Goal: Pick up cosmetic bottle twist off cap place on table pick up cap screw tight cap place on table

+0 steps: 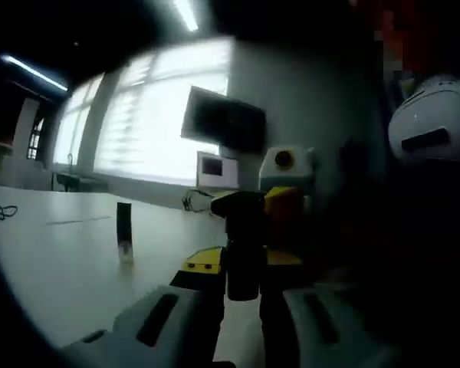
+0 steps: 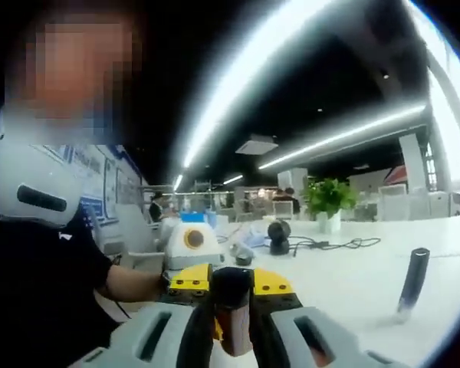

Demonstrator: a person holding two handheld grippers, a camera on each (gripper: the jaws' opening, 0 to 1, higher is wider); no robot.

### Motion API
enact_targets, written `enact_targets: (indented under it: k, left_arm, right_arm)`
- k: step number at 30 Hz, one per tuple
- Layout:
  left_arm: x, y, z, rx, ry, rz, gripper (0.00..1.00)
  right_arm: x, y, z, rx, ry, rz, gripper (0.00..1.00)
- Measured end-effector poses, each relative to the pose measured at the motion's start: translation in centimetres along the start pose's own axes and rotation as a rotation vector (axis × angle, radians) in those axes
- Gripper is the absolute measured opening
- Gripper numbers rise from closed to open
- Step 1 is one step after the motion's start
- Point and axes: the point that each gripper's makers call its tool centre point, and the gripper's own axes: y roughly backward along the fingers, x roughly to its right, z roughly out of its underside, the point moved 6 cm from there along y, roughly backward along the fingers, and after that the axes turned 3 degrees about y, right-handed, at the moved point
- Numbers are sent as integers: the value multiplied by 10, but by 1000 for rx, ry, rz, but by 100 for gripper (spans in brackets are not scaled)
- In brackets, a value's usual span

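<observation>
In the left gripper view, the left gripper [image 1: 241,322] is seen at the bottom, its pale fingers [image 1: 157,318] clamped on the lower end of a dark cosmetic bottle [image 1: 244,253], which is held upright between them and well above the surface [image 1: 61,268]; the right gripper [image 1: 287,192], with its yellow parts, is met just beyond the top of the bottle, though whether it touches the bottle cannot be told. Farther off, a small dark cap [image 1: 124,230] is found standing upright on the white surface, well apart from both grippers, toward its far edge; a coiled cable [image 1: 0,212] lies near the far left corner; a monitor [image 1: 216,170] and bright blinded windows [image 1: 161,115] are seen beyond.

In the right gripper view, the right gripper [image 2: 234,333] has its fingers [image 2: 310,337] closed on the dark end of the same bottle [image 2: 231,310], with the yellow parts of the left gripper [image 2: 226,280] directly behind; a person's forearm [image 2: 130,284] is seen reaching in from the left. The cap [image 2: 412,280] is seen tilted in this view, on the surface [image 2: 353,287] to the right; a round dark device [image 2: 278,236], a cable [image 2: 341,244] and a potted plant [image 2: 328,201] are placed nearer the far edge.
</observation>
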Motion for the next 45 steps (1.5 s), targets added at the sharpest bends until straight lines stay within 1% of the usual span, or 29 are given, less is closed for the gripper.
enact_targets:
  k: [3, 8, 10, 13, 14, 18, 20, 21, 22, 28, 32, 34, 36, 38, 39, 40, 41, 43, 45]
  left_arm:
    - [3, -1, 1, -10, 11, 12, 6]
    - [7, -2, 6, -32, -14, 50, 6]
    - [6, -2, 6, -28, 3, 50, 6]
    - [10, -3, 7, -15, 39, 69, 6]
    - [11, -3, 6, -13, 38, 79, 6]
    - [17, -3, 4, 5, 54, 131, 6]
    - [21, -3, 3, 18, 74, 174, 6]
    - [21, -3, 2, 24, 72, 178, 6]
    - [23, -3, 1, 25, 74, 193, 6]
    - [29, -4, 1, 36, 68, 219, 6]
    - [34, -4, 3, 39, 68, 246, 7]
    - [35, -4, 3, 37, 85, 258, 7]
    - [37, -4, 3, 33, 133, 274, 7]
    - [38, -4, 3, 39, 112, 291, 7]
    - [39, -3, 5, 35, 64, 313, 6]
    - [39, -2, 6, 35, 42, 309, 6]
    - [40, -1, 7, 27, 50, 315, 6]
    - [39, 0, 8, 19, 68, 311, 6]
    - [38, 0, 8, 14, 62, 296, 6]
  right_arm:
    - [-3, 0, 0, -11, 3, -26, 10]
    - [-8, -1, 4, -43, 9, -78, 10]
    - [-6, 0, 6, -30, -13, -87, 10]
    - [-6, 2, 5, -9, -53, -120, 10]
    - [-7, 2, 5, 0, -61, -136, 10]
    - [-11, 5, 2, 28, -94, -196, 10]
    - [-15, 6, 0, 51, -139, -243, 10]
    - [-14, 7, -1, 63, -147, -250, 10]
    - [-15, 7, -1, 65, -167, -268, 10]
    - [-18, 9, -2, 78, -189, -309, 10]
    - [-22, 11, -1, 78, -213, -352, 10]
    - [-23, 11, -1, 78, -225, -366, 10]
    - [-24, 11, -1, 82, -247, -387, 10]
    - [-25, 12, -1, 81, -259, -403, 10]
    - [-28, 11, 0, 74, -258, -418, 10]
    - [-29, 10, 1, 70, -254, -423, 10]
    - [-32, 10, 3, 59, -249, -435, 10]
    - [-32, 9, 3, 56, -249, -433, 10]
    - [-31, 9, 4, 54, -249, -429, 11]
